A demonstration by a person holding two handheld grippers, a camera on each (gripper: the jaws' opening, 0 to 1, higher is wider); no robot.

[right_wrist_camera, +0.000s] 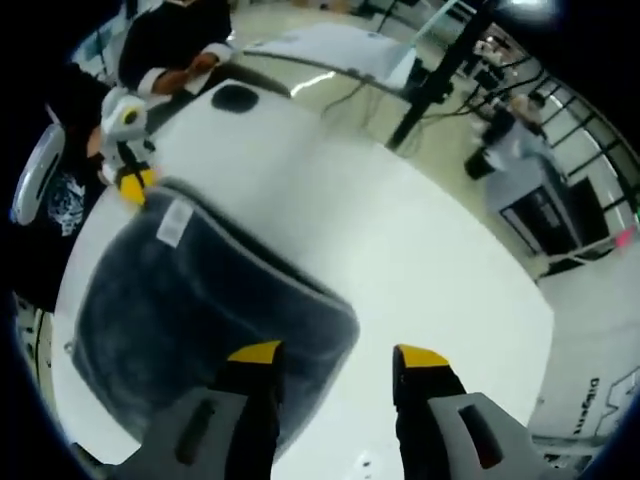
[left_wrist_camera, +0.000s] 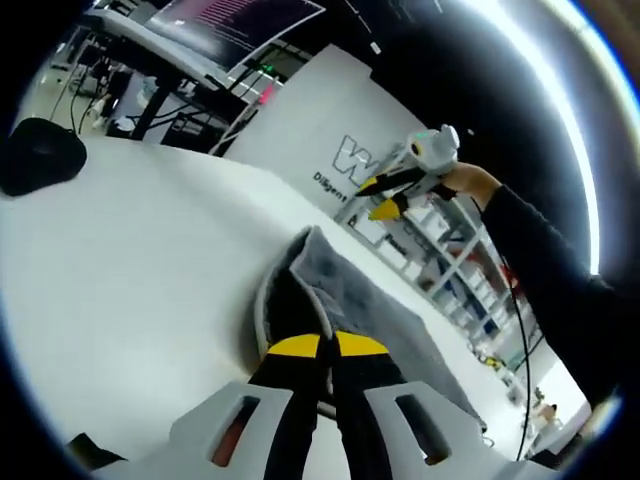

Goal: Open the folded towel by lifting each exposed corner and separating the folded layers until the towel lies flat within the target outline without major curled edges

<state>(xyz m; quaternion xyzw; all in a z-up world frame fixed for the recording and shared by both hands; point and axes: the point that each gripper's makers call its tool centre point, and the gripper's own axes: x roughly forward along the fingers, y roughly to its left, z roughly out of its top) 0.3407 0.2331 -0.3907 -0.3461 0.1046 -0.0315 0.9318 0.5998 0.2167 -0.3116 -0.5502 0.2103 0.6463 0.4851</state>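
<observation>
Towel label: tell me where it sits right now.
In the right gripper view the white label lies on the grey towel, upper left, just below the left gripper pinching that edge.

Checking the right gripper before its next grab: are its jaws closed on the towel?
No: the right gripper is open, with white table showing between its jaws beside the towel.

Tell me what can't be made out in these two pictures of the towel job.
- Left gripper view: the left gripper covers the near edge of the grey towel, so its hold is hidden.
- Right gripper view: the towel's lower edge is cut off by the rim.
- Right gripper view: the white label is too small to read.
</observation>
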